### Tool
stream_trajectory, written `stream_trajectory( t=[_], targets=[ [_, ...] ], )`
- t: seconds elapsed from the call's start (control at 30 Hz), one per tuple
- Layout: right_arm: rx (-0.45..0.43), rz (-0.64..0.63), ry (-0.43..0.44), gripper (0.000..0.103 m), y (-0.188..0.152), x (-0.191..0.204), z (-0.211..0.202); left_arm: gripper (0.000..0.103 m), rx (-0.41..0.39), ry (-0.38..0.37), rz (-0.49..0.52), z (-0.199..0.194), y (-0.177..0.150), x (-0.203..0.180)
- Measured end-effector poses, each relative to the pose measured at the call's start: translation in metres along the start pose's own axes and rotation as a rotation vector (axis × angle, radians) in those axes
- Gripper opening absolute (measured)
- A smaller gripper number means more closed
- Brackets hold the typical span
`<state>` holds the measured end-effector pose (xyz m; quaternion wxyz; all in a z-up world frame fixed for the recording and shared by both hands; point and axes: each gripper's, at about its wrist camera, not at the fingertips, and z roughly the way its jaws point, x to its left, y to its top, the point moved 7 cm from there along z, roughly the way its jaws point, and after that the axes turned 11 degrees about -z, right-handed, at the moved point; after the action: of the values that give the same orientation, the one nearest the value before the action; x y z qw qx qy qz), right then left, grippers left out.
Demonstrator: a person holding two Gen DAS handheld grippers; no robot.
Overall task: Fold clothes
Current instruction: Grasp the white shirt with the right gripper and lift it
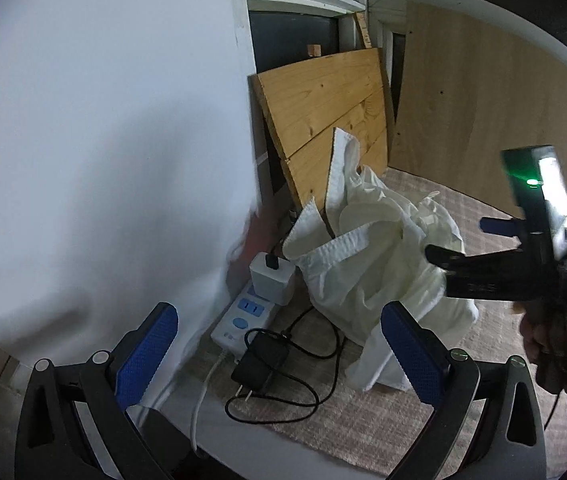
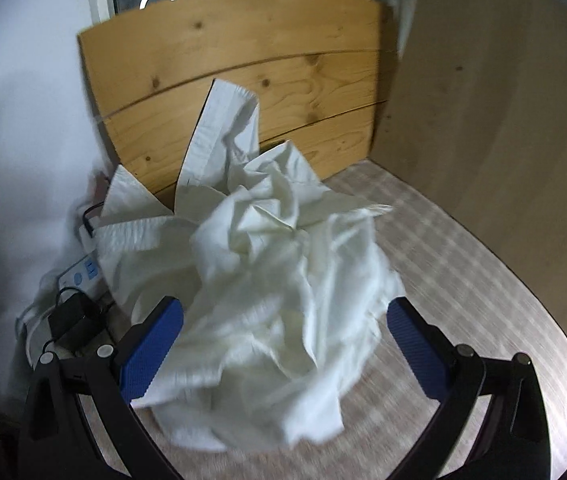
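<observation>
Two grippers are held wide open and empty. A crumpled white garment (image 2: 267, 264) is heaped on the checked mat (image 2: 463, 264) directly ahead of the right gripper (image 2: 285, 352), and ahead-right of the left gripper (image 1: 279, 354), beside a power strip (image 1: 243, 312).

Pine board (image 1: 323, 112) leaning upright, frame centre. Paler panel (image 1: 483, 100) at right, meeting it at corner. White wall (image 1: 103, 140) filling left. Power strip (image 1: 243, 316) lower centre, white cube charger (image 1: 271, 276) plugged in. Black adapter (image 1: 261, 364) with looped cable just below, on beige mat (image 1: 363, 420).
</observation>
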<state>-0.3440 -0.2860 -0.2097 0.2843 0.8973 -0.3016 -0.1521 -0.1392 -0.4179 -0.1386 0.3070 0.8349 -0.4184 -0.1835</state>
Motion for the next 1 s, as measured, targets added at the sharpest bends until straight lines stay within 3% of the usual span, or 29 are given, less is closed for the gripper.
stream_trajectory(
  t=[0.07, 0.13, 0.2, 0.33, 0.47, 0.53, 0.63, 0.8, 0.93, 1.0],
  targets=[
    [0.012, -0.009, 0.018, 0.101, 0.005, 0.005, 0.016, 0.102, 0.001, 0.01, -0.003, 0.005, 0.002, 0.001],
    [0.036, -0.03, 0.033, 0.088, 0.006, 0.012, 0.032, 0.102, 0.01, 0.019, -0.009, 0.011, 0.003, 0.002],
    [0.067, -0.05, 0.047, 0.058, 0.004, 0.016, 0.046, 0.102, 0.013, 0.03, -0.013, 0.016, 0.005, 0.003],
    [0.061, -0.059, 0.073, 0.047, 0.004, 0.016, 0.054, 0.102, 0.015, 0.043, -0.004, 0.022, 0.009, 0.002],
    [0.049, -0.034, 0.113, 0.024, 0.007, 0.007, 0.045, 0.102, 0.012, 0.048, 0.01, 0.024, 0.012, 0.001],
    [0.045, -0.012, 0.14, 0.019, 0.01, 0.003, 0.036, 0.102, 0.008, 0.05, 0.008, 0.024, 0.013, 0.003],
    [0.005, 0.056, 0.182, 0.015, 0.017, -0.01, -0.002, 0.102, -0.005, 0.055, 0.005, 0.019, 0.017, 0.01],
    [-0.165, 0.109, 0.141, 0.013, 0.02, -0.047, -0.111, 0.102, -0.034, 0.051, 0.021, 0.008, 0.024, 0.018],
    [-0.272, 0.166, 0.007, 0.012, -0.01, -0.094, -0.221, 0.102, -0.044, 0.023, 0.051, 0.001, 0.028, 0.007],
    [-0.252, 0.199, -0.093, 0.012, -0.036, -0.12, -0.252, 0.102, -0.042, -0.009, 0.079, 0.0, 0.028, -0.005]
  ],
)
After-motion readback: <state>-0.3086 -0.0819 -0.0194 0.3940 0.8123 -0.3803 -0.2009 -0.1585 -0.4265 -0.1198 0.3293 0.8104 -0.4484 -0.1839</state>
